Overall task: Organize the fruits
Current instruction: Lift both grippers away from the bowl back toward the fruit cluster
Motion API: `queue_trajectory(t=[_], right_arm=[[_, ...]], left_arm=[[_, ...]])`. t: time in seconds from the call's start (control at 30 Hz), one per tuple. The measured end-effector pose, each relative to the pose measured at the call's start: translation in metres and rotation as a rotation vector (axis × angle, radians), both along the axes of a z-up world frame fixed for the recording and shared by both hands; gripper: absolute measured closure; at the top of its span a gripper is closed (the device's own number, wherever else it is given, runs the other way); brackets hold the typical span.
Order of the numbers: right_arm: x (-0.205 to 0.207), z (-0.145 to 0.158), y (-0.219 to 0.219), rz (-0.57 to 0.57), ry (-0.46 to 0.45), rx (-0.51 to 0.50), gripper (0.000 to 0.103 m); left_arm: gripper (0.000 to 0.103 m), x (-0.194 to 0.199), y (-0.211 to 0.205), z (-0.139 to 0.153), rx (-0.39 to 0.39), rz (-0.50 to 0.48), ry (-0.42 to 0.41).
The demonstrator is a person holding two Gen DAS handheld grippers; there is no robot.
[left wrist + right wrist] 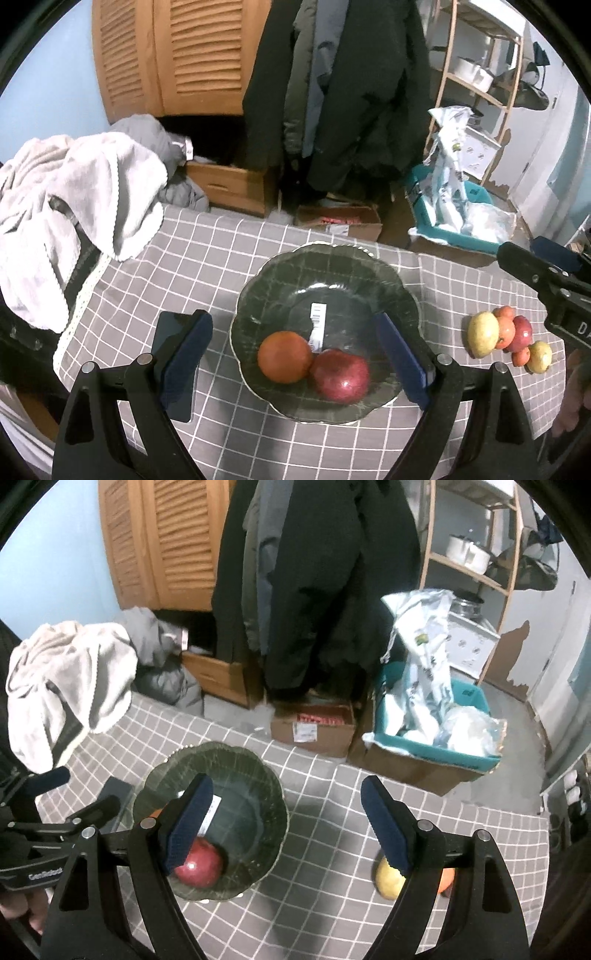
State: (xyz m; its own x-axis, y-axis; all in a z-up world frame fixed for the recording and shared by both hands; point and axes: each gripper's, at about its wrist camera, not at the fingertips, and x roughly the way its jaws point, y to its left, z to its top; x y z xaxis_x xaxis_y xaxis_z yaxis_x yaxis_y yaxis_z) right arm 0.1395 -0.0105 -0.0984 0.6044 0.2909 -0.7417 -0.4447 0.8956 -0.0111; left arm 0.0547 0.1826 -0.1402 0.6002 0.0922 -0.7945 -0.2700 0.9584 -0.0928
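Observation:
A scalloped dark glass plate (pixel 325 258) sits on the grey checked tablecloth and holds an orange (pixel 284 356) and a red apple (pixel 340 374) at its near side. My left gripper (pixel 291 319) hovers above the plate, open and empty. To the right lies a small pile of fruit (pixel 506 338): yellow, orange and red pieces. The right gripper (pixel 286 786) is open and empty above the cloth between the plate (pixel 258 764) and a yellow fruit (pixel 388 882). Its left finger partly hides the red apple (pixel 199 864). An orange fruit (pixel 447 878) peeks out behind its right finger.
A dark flat device (pixel 173 373) lies on the cloth left of the plate. A white towel (pixel 74 206) is heaped at the table's left. Beyond the far edge, on the floor, stand a cardboard box (pixel 340 221) and a teal bin (pixel 454 229); coats hang behind.

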Motion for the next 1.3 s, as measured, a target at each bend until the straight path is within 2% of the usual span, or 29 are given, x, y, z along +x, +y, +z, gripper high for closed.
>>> queue_trajectory(t=[0.43,0.63,1.07,1.3], right_arm=[[-0.029,0.042,-0.056,-0.052,-0.068,0.043,0.02],[-0.041,0.052,-0.087,-0.079,-0.083,0.051,0.02],[-0.056,0.063,-0.154,-0.171,-0.117,0.056,0.02],[-0.062,0.068,-0.197,-0.234,-0.134,0.071,0.02]], left_arm=[[0.011,-0.011,-0.037,0.044,0.013,-0.068,-0.091],[0.006,-0.013,-0.058,0.06,0.015,-0.103,-0.132],[0.003,-0.011,-0.105,0.079,0.036,-0.184,-0.171],[0.001,-0.004,-0.133,0.08,0.041,-0.231,-0.165]])
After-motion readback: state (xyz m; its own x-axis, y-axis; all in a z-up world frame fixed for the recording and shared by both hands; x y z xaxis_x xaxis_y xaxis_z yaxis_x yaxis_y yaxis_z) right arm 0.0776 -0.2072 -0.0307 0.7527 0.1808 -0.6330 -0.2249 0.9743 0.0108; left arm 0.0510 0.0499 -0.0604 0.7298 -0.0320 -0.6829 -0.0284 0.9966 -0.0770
